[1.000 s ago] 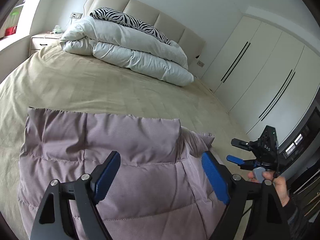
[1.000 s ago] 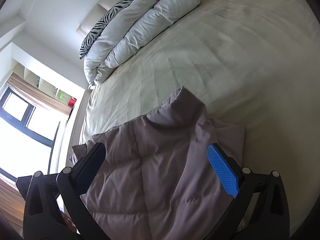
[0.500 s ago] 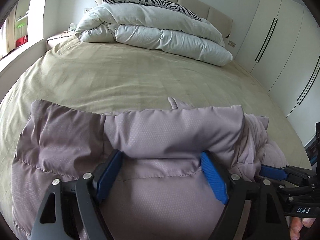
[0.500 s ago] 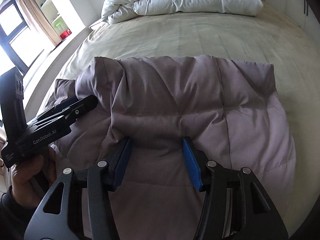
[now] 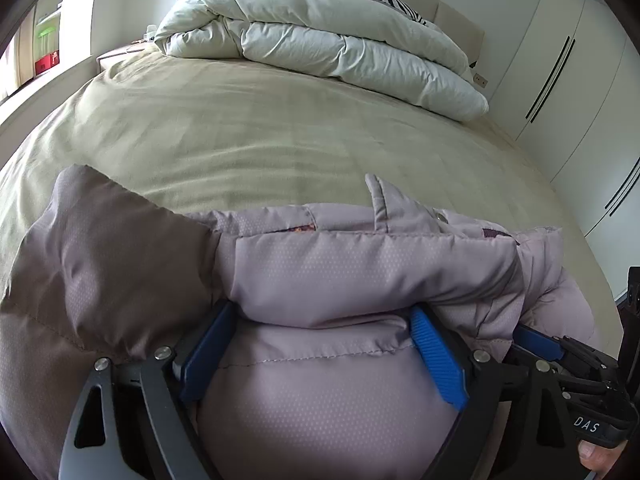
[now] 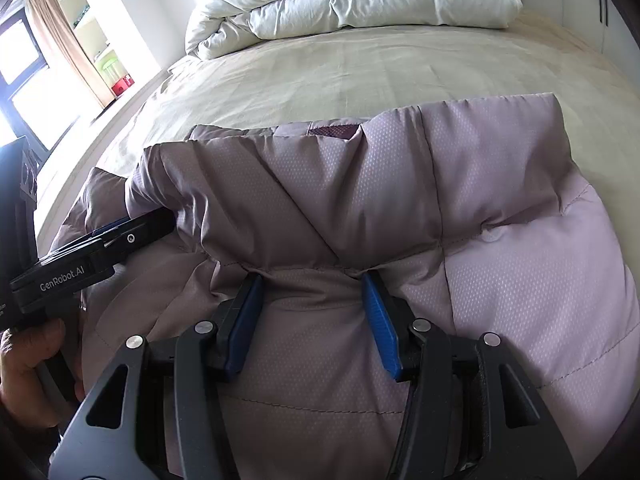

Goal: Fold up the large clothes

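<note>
The jacket lay at the bed's near edge, open sheet beyond up to the duvet. The left gripper was spreading around its fold; the right gripper pinched a bunch

A bed with a beige cover is carrying a quilted mauve jacket, lying at its foot edge, and a folded white duvet, lying along its head edge.
</note>
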### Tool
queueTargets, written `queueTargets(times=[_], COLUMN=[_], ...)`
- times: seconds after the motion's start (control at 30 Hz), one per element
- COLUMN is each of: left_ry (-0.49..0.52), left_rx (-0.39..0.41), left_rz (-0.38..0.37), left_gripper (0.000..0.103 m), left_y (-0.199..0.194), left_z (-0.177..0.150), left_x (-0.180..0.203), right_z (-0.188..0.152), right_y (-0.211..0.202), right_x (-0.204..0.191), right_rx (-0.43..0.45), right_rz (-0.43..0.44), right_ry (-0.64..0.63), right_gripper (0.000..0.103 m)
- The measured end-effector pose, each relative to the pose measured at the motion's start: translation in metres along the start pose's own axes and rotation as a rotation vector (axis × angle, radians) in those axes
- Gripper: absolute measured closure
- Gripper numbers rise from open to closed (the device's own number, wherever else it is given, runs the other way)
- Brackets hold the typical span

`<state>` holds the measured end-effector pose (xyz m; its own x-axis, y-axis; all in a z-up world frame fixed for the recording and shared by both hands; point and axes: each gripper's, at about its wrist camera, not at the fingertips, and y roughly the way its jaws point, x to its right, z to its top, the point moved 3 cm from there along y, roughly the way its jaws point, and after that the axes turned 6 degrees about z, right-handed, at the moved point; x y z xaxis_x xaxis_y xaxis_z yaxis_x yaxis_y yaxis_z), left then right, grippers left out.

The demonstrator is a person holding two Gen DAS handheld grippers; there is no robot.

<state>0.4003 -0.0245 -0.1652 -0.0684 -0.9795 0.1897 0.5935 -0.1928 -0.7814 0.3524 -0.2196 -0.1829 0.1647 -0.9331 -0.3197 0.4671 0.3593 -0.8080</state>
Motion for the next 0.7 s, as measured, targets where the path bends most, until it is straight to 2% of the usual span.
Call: queueTargets(times=[0.3,0.43,0.5,0.6,0.63,0.7], left_ry=[-0.009,-0.018,-0.014,0.001,0.005,0.005], left_rx=[0.003,-0.009,0.042,0.154,0.168,0.129], left_rz=[-0.010,0.003,0.041,0.153,0.197,0.229], left_gripper=[0.012,0.014,0.014,0.014,0.014,0.014], left_y=[0.000,-0.030,-0.059,-0.093,-0.095,-0.084], left_z=[-0.002,0.001,0.001,0.005,0.007,0.008], left_x=[-0.001,-0.002,-0.008,-0.022,-0.027,-0.040], right_z=[-0.008,-0.005,-0.003,0.006,0.012,0.028], right_y=[-0.001,-0.011,-0.032,-0.066,-0.071,-0.067], right_x=[0.000,-0.001,-0.001,-0.010,-0.018,-0.038], right_rx=[0.029,0.046,0.062,0.144,0.150,0.116], right_rz=[0.001,0.026,0.066,0.116,0.119,0.099], right_ry=[-0.014,-0.019,0.021,0.040,0.022,-0.051], right_gripper=[0.053,0.053,0.053,0.053,0.053,0.053])
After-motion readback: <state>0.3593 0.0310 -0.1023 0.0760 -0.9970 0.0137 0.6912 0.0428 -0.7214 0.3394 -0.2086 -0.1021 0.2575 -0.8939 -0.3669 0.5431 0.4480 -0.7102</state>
